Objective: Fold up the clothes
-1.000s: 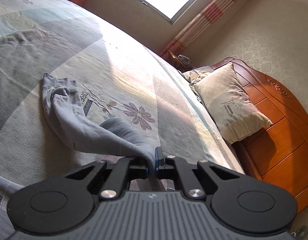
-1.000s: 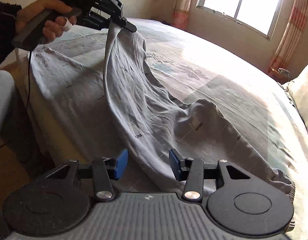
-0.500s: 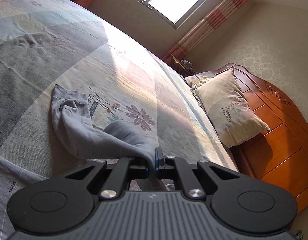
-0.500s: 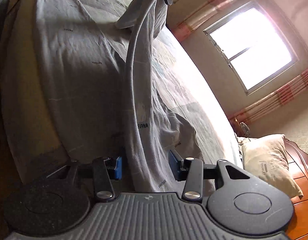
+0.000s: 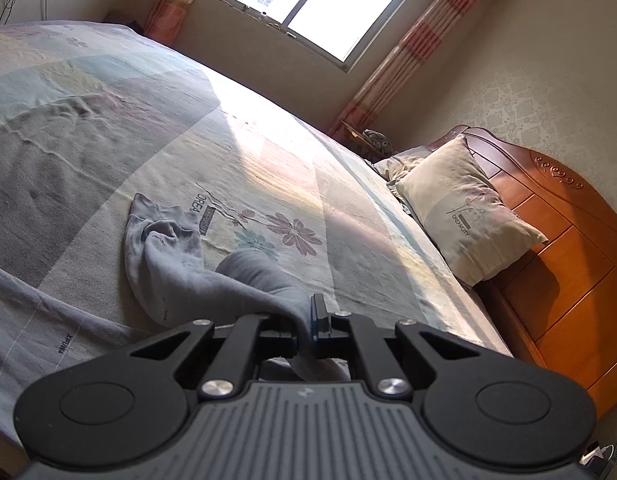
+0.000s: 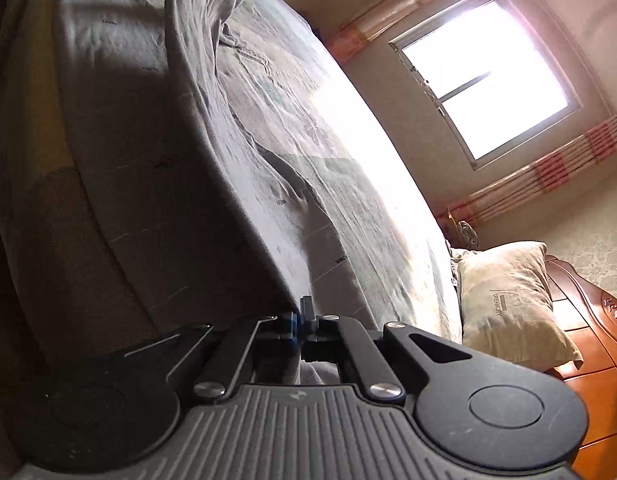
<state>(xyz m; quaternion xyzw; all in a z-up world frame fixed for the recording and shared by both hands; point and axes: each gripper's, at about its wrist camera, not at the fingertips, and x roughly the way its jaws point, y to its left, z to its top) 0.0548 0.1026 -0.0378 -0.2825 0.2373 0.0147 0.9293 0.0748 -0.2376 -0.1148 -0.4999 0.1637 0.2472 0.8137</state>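
Observation:
A light grey garment [image 5: 164, 256] with small printed words lies across the patterned bed [image 5: 108, 120]. One crumpled end with a cuff rests by the flower print. My left gripper [image 5: 304, 328] is shut on a fold of that garment, which rises to its blue pads. In the right wrist view the same garment [image 6: 212, 208] drapes over the bed's edge, stretched in a long ridge toward the far end. My right gripper [image 6: 302, 328] is closing its jaws on the garment's near edge, and the pads meet on the cloth. Neither gripper shows in the other's view.
A beige pillow [image 5: 464, 216] leans on the orange wooden headboard [image 5: 568, 260] at the right. A bright window [image 5: 320, 4] with striped curtains is behind the bed. The bed's side drops away at the left of the right wrist view.
My right gripper's jaws, open around the hanging cloth before, have closed on it, and the view has rolled and dropped. The left gripper has shifted along the bed, still gripping the garment.

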